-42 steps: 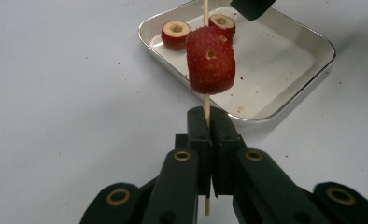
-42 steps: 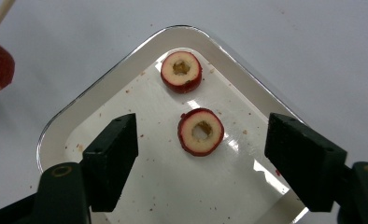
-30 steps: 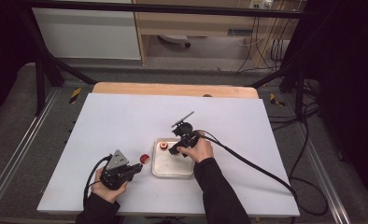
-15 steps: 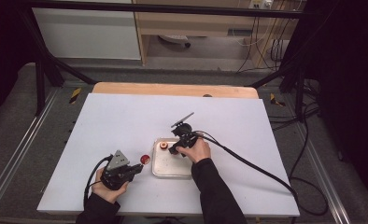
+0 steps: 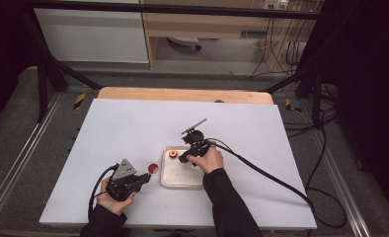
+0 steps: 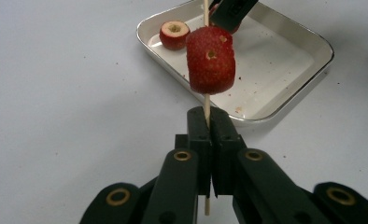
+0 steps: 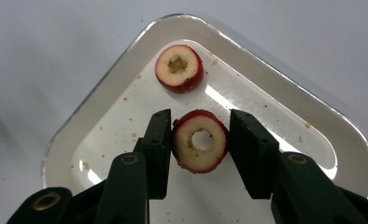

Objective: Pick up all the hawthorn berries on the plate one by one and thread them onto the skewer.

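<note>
My left hand-held gripper [image 6: 207,122] clamped on a skewer [image 6: 206,103] spearing one fruit [image 6: 211,59], my right hand-held gripper [image 7: 200,140] closing around a cored fruit slice [image 7: 200,147] in the tray [image 7: 285,102], left pad touching, right pad just apart.

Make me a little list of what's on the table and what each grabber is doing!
tray: metal tray on the white table
loose fruit: one cored red piece lying in the tray
left gripper: shut on a thin skewer with one red piece threaded on it
right gripper: jaws have just been closing around a cored ring; left pad touching, right pad a sliver apart
</note>
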Tool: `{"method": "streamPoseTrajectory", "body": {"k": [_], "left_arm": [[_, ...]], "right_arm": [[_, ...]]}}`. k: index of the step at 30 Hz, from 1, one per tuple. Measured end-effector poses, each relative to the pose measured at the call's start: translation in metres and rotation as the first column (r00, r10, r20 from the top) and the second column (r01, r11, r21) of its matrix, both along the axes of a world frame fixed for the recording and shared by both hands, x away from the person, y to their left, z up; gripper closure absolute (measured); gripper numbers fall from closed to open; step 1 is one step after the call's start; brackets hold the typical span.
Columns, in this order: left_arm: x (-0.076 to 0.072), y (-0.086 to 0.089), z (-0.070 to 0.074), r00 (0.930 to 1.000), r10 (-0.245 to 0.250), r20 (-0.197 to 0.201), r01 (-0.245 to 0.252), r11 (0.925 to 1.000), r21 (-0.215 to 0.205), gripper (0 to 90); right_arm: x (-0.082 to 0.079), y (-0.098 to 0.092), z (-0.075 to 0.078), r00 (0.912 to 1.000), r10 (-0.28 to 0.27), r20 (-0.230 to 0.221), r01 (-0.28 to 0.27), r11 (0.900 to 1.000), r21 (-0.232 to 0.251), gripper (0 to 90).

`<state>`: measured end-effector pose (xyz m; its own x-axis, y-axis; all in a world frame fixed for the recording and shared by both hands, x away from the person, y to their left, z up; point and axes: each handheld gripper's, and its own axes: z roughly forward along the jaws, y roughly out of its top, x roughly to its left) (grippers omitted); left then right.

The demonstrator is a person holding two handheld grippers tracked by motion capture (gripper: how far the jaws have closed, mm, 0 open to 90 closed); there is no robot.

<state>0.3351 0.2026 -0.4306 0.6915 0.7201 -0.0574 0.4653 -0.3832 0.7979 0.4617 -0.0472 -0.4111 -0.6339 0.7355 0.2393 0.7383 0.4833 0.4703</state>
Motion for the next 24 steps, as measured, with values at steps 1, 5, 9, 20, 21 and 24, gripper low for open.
{"method": "streamPoseTrajectory", "body": {"k": [1,5,9,20,21,24], "left_arm": [[0.0,0.0,0.0,1.0,0.0,0.001,0.0,1.0,0.0,88.2],[-0.001,0.0,0.001,1.0,0.002,0.006,-0.002,1.0,-0.004,88.2],[-0.002,0.0,0.002,0.9999,0.005,0.009,-0.005,0.9999,-0.009,88.2],[-0.004,-0.002,0.003,0.9998,0.014,0.01,-0.014,0.9997,-0.021,88.1],[-0.004,-0.002,0.003,0.9998,0.013,0.011,-0.013,0.9997,-0.02,88.1],[-0.005,-0.003,0.004,0.9998,0.016,0.012,-0.016,0.9996,-0.024,88.1]], "right_arm": [[-0.001,-0.001,0.003,1.0,0.001,0.009,-0.002,1.0,0.011,60.6],[-0.009,-0.004,0.013,0.9992,-0.022,0.033,0.02,0.998,0.064,60.7],[-0.015,-0.01,0.018,0.9978,-0.037,0.055,0.03,0.991,0.129,60.7],[-0.032,-0.038,0.013,0.9851,-0.151,0.083,0.111,0.925,0.365,60.7],[-0.034,-0.039,0.012,0.9826,-0.165,0.086,0.119,0.913,0.391,60.7],[-0.038,-0.044,0.008,0.9752,-0.203,0.088,0.141,0.877,0.459,60.7]]}}
